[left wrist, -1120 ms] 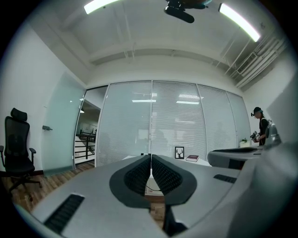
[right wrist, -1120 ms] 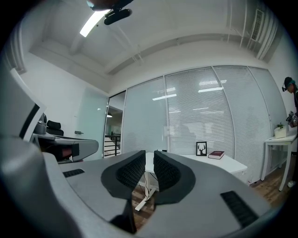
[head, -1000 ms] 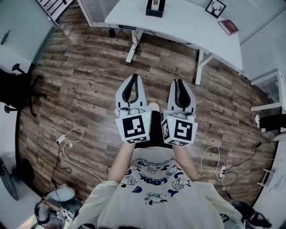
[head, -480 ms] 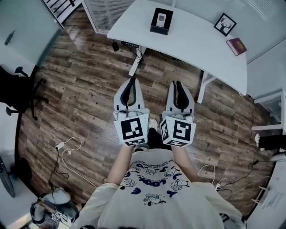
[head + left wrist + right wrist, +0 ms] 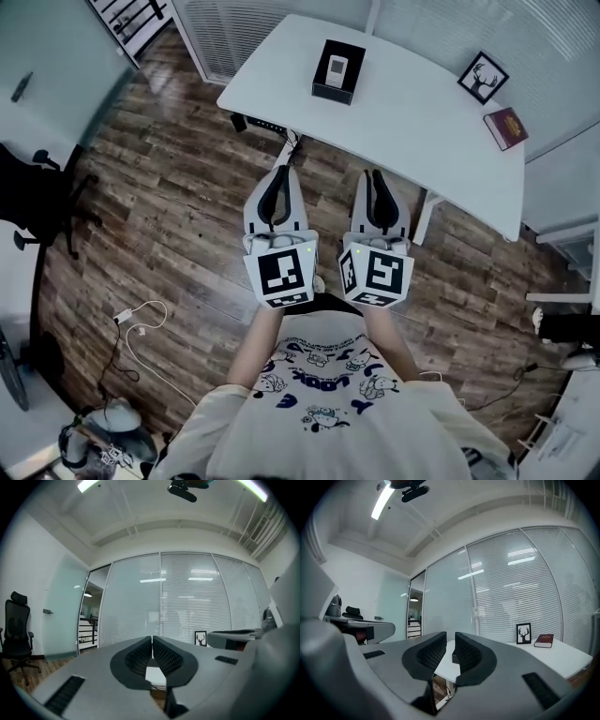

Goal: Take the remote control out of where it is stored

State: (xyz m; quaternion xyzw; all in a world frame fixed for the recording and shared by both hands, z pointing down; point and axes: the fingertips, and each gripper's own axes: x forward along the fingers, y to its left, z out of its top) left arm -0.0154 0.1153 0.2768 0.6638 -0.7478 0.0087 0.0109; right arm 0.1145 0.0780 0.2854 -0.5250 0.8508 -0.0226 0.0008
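Observation:
A white remote control (image 5: 336, 67) lies face up in a black box (image 5: 323, 91) on the white table (image 5: 412, 122), near its far left end. Both grippers are held side by side in front of the person, over the wooden floor short of the table's near edge. My left gripper (image 5: 282, 171) (image 5: 152, 638) is shut with nothing between its pads. My right gripper (image 5: 372, 174) (image 5: 451, 634) is also shut and empty, with only a thin slit showing between its jaws. The box stands well ahead of both tips.
A framed deer picture (image 5: 483, 78) (image 5: 524, 633) and a dark red book (image 5: 506, 128) (image 5: 544, 641) sit at the table's right end. A black office chair (image 5: 37, 192) stands far left. White cables (image 5: 141, 314) lie on the floor behind.
The table and its box have slid down and closer in the head view as the person moved toward them. Both grippers stayed shut and side by side.

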